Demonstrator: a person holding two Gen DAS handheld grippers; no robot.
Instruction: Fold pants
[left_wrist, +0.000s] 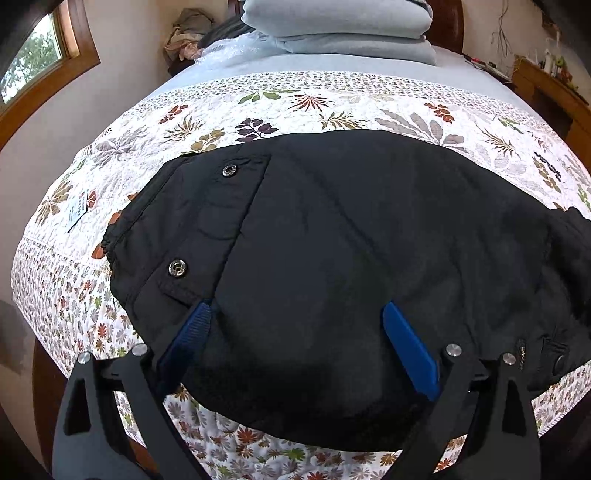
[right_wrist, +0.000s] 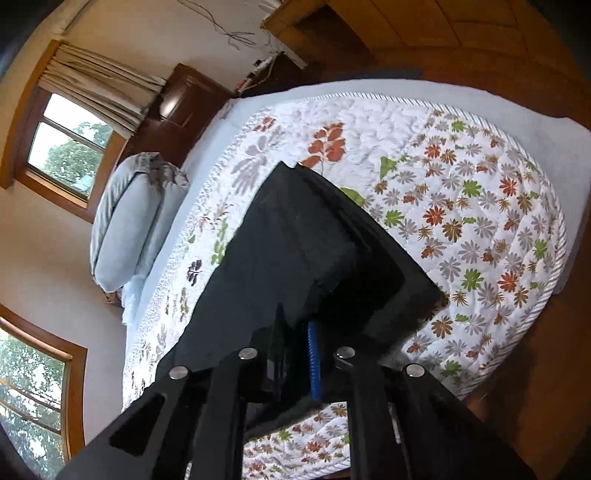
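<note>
Black pants (left_wrist: 332, 258) lie folded on the floral quilt (left_wrist: 295, 103) of a bed, waistband with two metal snaps to the left. My left gripper (left_wrist: 299, 332) is open, its blue fingers (left_wrist: 410, 350) spread wide and resting on the near part of the pants. In the right wrist view the pants (right_wrist: 295, 251) stretch away from the camera. My right gripper (right_wrist: 295, 354) is shut on a fold of the pants, with one blue finger pad (right_wrist: 314, 362) showing against the black cloth.
Folded grey bedding (left_wrist: 340, 29) is stacked at the head of the bed, also seen in the right wrist view (right_wrist: 125, 221). A wooden desk (left_wrist: 554, 92) stands at the right. Windows (right_wrist: 66, 147) are on the wall. A paper tag (left_wrist: 77, 210) lies on the quilt.
</note>
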